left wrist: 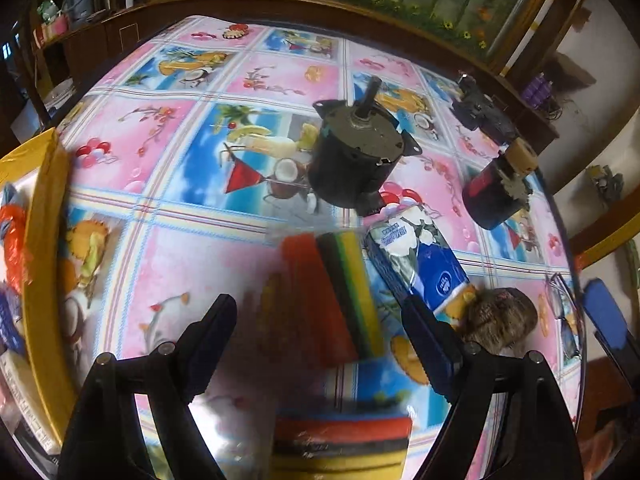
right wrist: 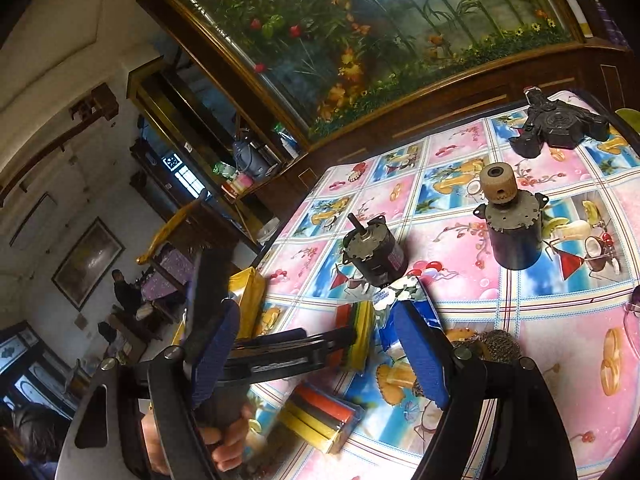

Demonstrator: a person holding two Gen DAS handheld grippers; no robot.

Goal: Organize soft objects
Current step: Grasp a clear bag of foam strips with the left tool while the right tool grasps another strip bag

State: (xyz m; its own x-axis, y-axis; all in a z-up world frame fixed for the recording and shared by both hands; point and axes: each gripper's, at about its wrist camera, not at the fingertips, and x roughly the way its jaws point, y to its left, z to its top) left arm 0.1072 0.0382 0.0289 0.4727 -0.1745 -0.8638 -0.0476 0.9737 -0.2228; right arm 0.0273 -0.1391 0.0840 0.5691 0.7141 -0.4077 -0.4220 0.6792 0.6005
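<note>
Striped foam, red, black, green and yellow: one plastic-wrapped sponge pack (left wrist: 340,440) lies on the table (left wrist: 168,240) at the lower edge of the left wrist view, blurred, just under the left hand-held gripper (left wrist: 320,344). Its jaws stand wide apart, nothing clamped. A second striped sponge block (left wrist: 332,292) sits between and beyond the black fingers (left wrist: 208,344); the right wrist view shows a finger tip against that block (right wrist: 356,332), though a grip cannot be told. Just right of it, touching, a blue-and-white tissue packet (left wrist: 420,264), and beside that a brown fuzzy ball (left wrist: 500,316).

Right hand-held gripper (right wrist: 320,360): released, blue-padded fingers (right wrist: 420,356) spread, held above the table over the wrapped sponge pack (right wrist: 320,416).

Left edge: yellow box (left wrist: 44,240) with assorted items inside, contents unclear.

Farther out on the glossy fruit-print tablecloth: dark cylindrical gear motor with upright shaft (left wrist: 356,152), second dark motor with tan spool on top (left wrist: 500,188), black plastic part (left wrist: 480,108). Behind the table, a wood-framed aquarium (right wrist: 360,40).
</note>
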